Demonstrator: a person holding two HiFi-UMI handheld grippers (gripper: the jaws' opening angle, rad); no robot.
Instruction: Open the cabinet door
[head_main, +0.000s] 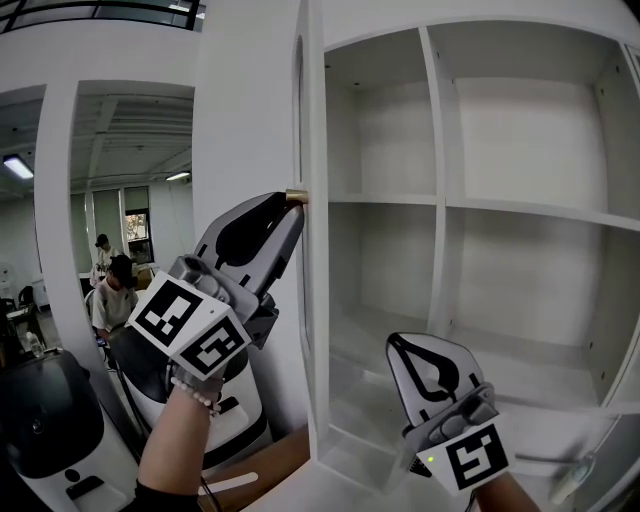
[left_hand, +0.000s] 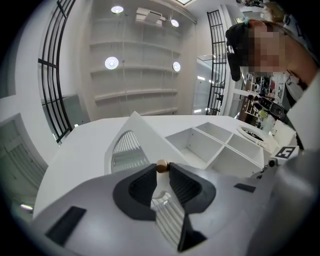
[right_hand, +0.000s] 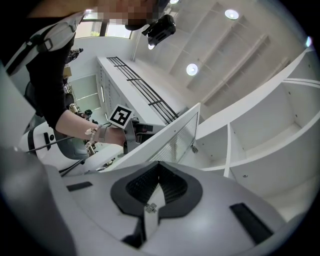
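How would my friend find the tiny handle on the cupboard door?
Look at the big white cabinet with bare shelves, then at its door, swung open on the left side. Partway down that door sits the knob, pinched in the left gripper. It is the only small golden-brown thing among all that white.

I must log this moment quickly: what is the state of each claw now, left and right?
Left claw: closed on the small round brass knob of the white cabinet door.
Right claw: closed, holding nothing.
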